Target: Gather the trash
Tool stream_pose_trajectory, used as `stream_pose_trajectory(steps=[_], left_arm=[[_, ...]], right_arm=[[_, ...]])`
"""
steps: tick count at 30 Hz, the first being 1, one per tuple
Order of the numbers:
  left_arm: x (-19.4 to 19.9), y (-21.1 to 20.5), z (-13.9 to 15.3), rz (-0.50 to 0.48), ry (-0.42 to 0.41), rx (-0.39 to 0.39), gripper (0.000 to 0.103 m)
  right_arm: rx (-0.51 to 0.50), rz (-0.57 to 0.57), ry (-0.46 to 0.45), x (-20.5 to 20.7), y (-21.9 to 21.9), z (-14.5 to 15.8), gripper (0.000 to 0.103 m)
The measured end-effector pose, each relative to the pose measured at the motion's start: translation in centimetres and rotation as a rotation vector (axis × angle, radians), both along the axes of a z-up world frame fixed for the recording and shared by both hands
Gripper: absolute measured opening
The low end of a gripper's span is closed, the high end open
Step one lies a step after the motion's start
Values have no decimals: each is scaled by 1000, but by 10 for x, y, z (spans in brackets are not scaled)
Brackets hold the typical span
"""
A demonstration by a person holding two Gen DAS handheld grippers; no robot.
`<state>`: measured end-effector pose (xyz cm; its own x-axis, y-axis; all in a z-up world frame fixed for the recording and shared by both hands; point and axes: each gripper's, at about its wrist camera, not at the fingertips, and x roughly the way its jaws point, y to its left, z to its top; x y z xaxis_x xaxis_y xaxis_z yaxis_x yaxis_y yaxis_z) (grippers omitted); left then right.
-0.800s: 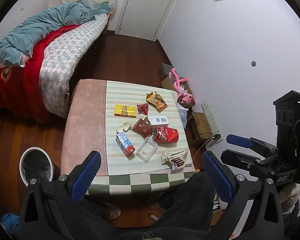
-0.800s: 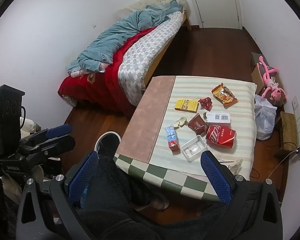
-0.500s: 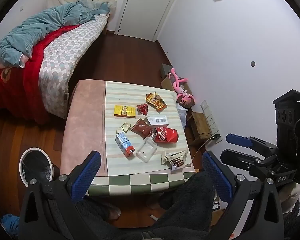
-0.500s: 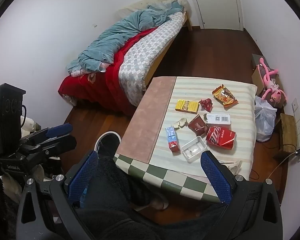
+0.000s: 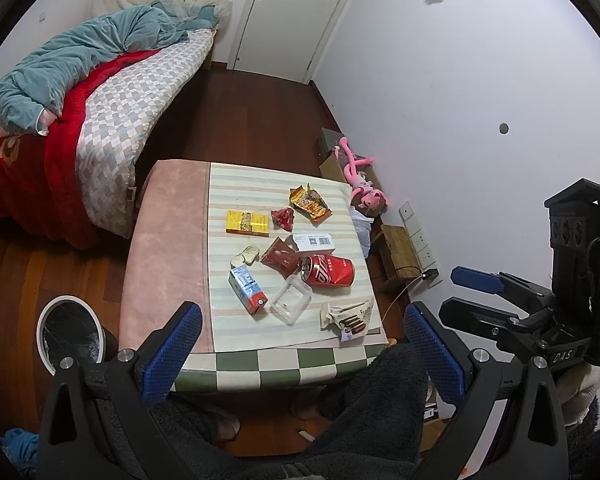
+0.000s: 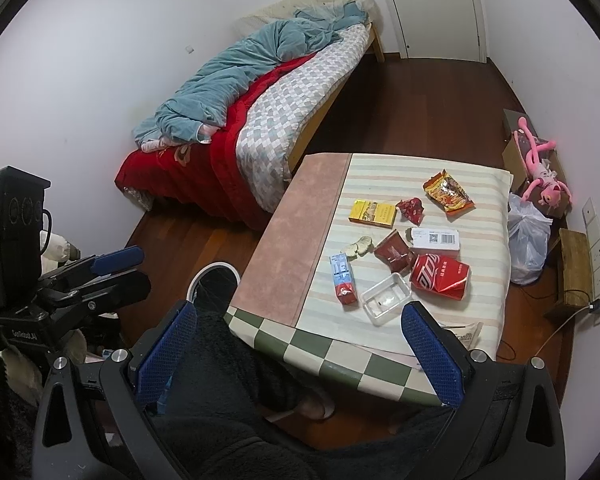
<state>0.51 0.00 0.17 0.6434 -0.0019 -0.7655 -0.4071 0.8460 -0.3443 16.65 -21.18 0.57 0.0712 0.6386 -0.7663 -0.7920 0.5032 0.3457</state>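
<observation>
Here both tools (image 5: 302, 354) (image 6: 298, 354) hang spread wide, well above the table (image 5: 168, 248).

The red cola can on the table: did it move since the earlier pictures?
No. The red cola can lies on its side, touching the clear plastic tray and just below the white box, same as before.

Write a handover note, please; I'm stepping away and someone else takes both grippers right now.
Left gripper: open, empty, held back from the table.
Right gripper: open, empty, also short of the table.
On the table: cola can, clear tray, juice carton, yellow box, white box, several wrappers.
Bin: on the floor at the table's left.
Done: nothing collected yet.
Left: bin every piece.
</observation>
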Motion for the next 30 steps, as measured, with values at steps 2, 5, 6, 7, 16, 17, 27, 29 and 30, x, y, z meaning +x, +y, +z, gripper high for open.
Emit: stream_pose_trajectory(steps=[2,5,6,7,16,17,27,29,30], left_arm=[[1,0,0,0,0,-5,103],[2,-3,2,-4,-1,-1,103],[2,-3,2,-4,-4,-4,103],[1,-3,2,-4,-9,-3,103],[3,-5,2,-6,10,-9,103],[3,-6,2,-6,10,-10,103],[4,-8,3,-7,-22,5,103],[4,-8,3,-9,-21,4,103],[4,-8,3,-8,-24,0,103]], right_arm=[[-1,1,0,0,-1,0,103],[-2,0,-2,-1,0,3,103],[-2,0,-3,-1,0,3,103],[-1,0,-4,-1,0,3,103],[-2,-1,-6,1,-1,4,103],[-2,-1,-4,1,-1,4,103],[-2,-1,-10,-1,-1,4,103],[0,0,-9,1,-2,5,103],[-1,1,-9,0,-2,6,103]])
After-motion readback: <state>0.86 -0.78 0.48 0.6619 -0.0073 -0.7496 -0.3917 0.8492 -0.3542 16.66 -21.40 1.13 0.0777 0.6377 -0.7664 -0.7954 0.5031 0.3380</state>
